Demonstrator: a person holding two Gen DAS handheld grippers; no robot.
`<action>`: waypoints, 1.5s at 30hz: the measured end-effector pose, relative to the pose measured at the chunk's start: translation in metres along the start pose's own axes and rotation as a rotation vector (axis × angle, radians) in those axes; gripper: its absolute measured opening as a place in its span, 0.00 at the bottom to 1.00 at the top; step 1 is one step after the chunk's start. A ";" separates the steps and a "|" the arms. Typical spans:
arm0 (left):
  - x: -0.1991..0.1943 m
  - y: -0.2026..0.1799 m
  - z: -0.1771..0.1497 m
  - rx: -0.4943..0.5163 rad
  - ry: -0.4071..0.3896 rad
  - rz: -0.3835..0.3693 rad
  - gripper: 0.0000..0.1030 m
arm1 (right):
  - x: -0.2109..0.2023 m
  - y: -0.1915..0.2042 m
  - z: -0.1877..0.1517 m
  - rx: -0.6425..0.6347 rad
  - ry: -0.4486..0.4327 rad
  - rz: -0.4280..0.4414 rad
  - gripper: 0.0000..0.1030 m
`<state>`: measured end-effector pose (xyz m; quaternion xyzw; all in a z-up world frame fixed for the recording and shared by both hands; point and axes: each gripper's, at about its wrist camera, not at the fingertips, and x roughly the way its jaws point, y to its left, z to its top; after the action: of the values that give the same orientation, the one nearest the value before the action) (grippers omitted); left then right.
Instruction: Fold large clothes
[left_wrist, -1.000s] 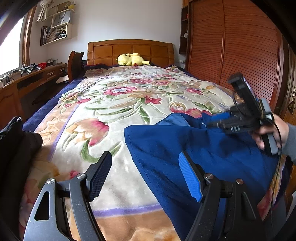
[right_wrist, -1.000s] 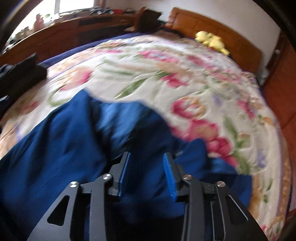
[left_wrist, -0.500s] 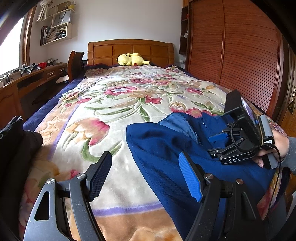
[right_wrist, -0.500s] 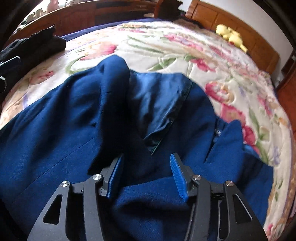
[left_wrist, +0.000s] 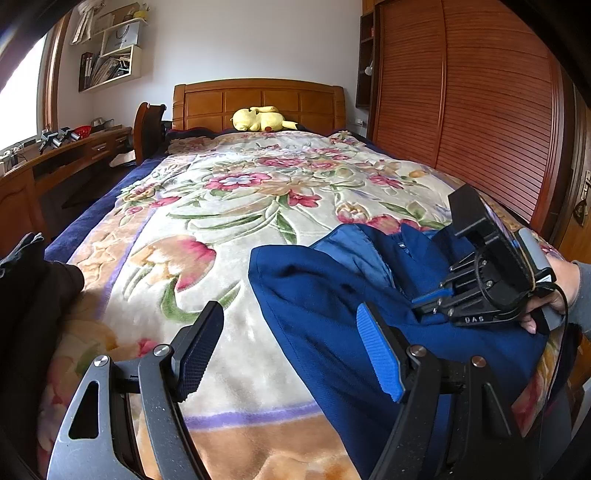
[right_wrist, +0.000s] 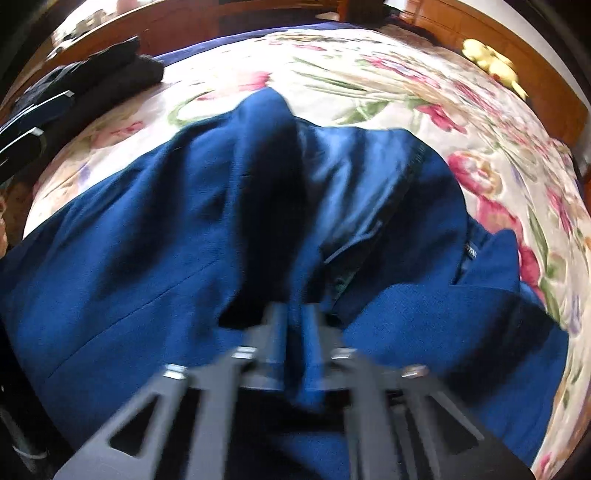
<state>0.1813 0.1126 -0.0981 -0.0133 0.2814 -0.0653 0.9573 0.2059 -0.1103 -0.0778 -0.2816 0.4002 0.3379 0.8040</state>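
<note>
— Two grippers over the bed (left_wrist: 236, 229), and only one has anything in it. See the right gripper (right_wrist: 295, 332)? Its jaws are pinched together on a ridge of the blue jacket (right_wrist: 155, 258), cloth squeezed between the pads.

— And the jacket itself, where does it lie?

— Spread on the floral blanket (left_wrist: 221, 206) at the near end of the bed, toward the side with the wooden wardrobe (left_wrist: 480, 110). Part of it is turned back, so the shiny lining (right_wrist: 351, 177) shows, with a small label near the collar.

— What about the other one?

— The left gripper (left_wrist: 291, 354) hangs above the blanket with its jaws well apart, holding nothing. The jacket's edge runs between its fingers, but whether either pad touches it I cannot tell.

— Whose hand is that by the wardrobe side?

— A person's hand (left_wrist: 554, 291) in a grey sleeve, wrapped round the handle of the right gripper, which points down into the cloth.

— Anything else on the bed?

— A yellow plush toy (left_wrist: 260, 119) up against the headboard (left_wrist: 258, 101), and a heap of dark clothes (left_wrist: 33, 295) at the near corner, well apart from the jacket.
</note>
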 end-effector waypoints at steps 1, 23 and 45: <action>0.000 0.000 0.000 -0.001 0.000 -0.002 0.73 | -0.004 0.001 0.001 -0.016 -0.013 -0.026 0.03; -0.019 -0.056 0.021 0.038 -0.062 -0.144 0.73 | -0.059 -0.115 0.021 0.247 -0.277 -0.438 0.45; 0.024 -0.127 0.022 0.110 0.033 -0.224 0.73 | 0.012 -0.277 -0.059 0.550 0.030 -0.312 0.12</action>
<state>0.1985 -0.0168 -0.0842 0.0088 0.2898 -0.1874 0.9385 0.3980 -0.3185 -0.0682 -0.1163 0.4403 0.0855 0.8862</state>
